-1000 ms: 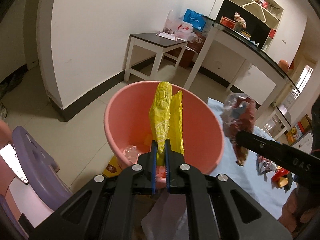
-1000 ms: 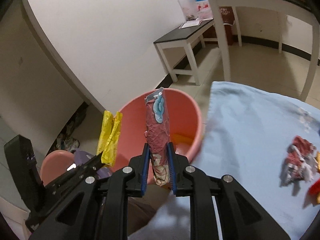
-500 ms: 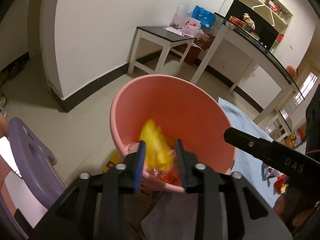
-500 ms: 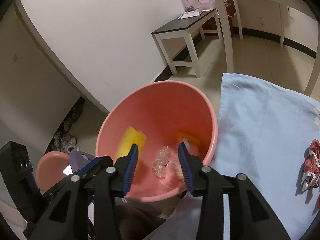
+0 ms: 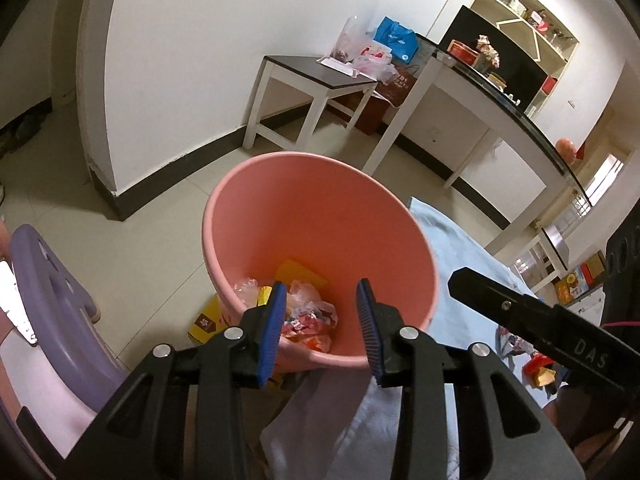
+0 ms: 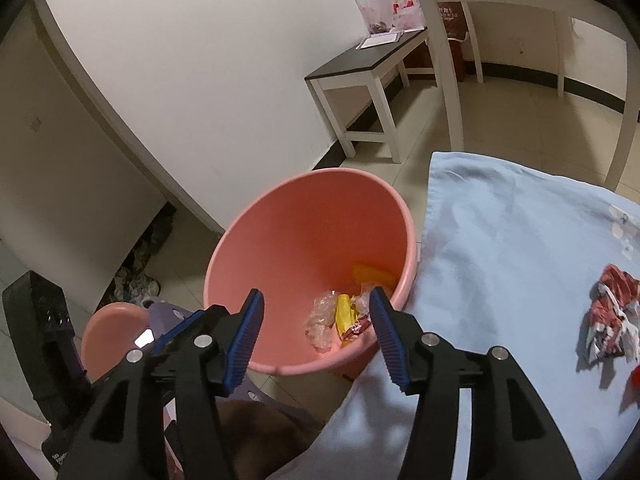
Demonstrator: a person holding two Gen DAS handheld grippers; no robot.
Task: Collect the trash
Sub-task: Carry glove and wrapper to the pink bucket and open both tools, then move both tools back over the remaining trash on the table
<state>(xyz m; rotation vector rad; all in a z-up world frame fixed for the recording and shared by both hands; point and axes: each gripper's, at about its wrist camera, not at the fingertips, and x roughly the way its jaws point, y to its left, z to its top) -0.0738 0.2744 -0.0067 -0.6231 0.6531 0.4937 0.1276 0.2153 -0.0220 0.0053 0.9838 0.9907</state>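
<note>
A pink bucket stands on the floor beside the table edge; it also shows in the right wrist view. Several wrappers lie in its bottom, among them a yellow wrapper and a red one. My left gripper is open and empty just above the bucket's near rim. My right gripper is open and empty above the same rim. A crumpled red and white wrapper lies on the light blue tablecloth at the right.
A purple plastic stool and a smaller pink basin stand left of the bucket. A dark-topped white bench and a long white table stand by the far wall. More wrappers lie on the cloth.
Both grippers opened. The yellow wrapper dropped from the left gripper and the red wrapper from the right gripper into the bucket. Both grippers now hold nothing.
</note>
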